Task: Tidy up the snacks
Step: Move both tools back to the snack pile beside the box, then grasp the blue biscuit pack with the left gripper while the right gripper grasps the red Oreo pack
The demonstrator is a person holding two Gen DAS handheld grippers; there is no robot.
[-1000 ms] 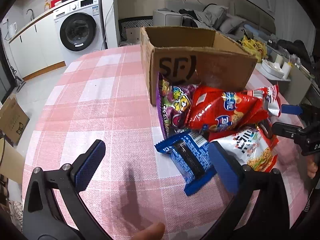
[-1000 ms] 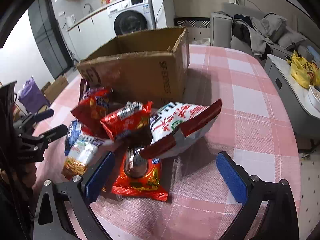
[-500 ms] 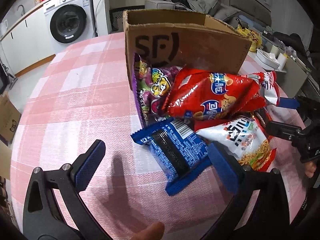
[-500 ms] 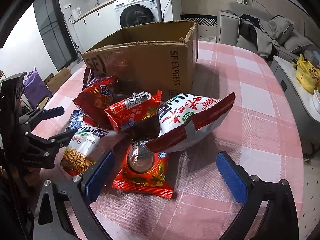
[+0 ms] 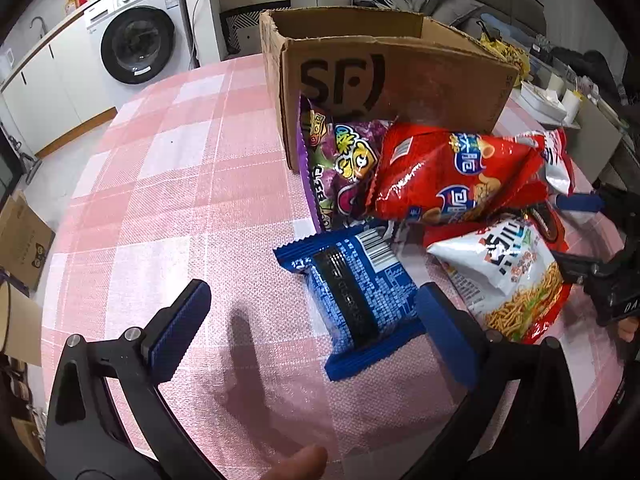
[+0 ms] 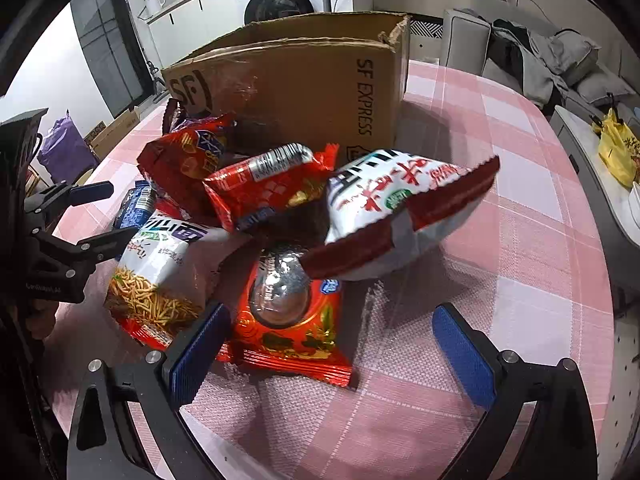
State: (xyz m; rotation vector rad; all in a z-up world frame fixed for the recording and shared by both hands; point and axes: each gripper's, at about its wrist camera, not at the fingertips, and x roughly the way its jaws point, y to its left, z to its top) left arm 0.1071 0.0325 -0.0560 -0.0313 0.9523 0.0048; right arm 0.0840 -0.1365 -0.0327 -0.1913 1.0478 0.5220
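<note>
Left wrist view: one cardboard box [image 5: 396, 76] stands open-topped on the pink checked table [image 5: 160, 184], with a heap of snack bags against its near wall. Counted left to right here: one purple bag [image 5: 340, 168], one blue packet [image 5: 352, 288], one big red bag [image 5: 452, 176], one white noodle bag [image 5: 512, 276]. The left gripper [image 5: 312, 332] has its jaws wide apart; the blue packet lies flat between them, close to the right finger, not touching the left one. The noodle bag sits just beyond that right finger.

Right wrist view adds three more: a small red bag [image 6: 268, 188], a red-and-white bag [image 6: 400, 216] propped on the heap, and a red packet [image 6: 288, 320] with a silver oval, flat on the table. The right gripper [image 6: 332, 356] is also spread open; the red packet lies between its fingers, hard by the left one, with the red-and-white bag overhanging its far end. A washing machine [image 5: 136, 40] stands far back.
</note>
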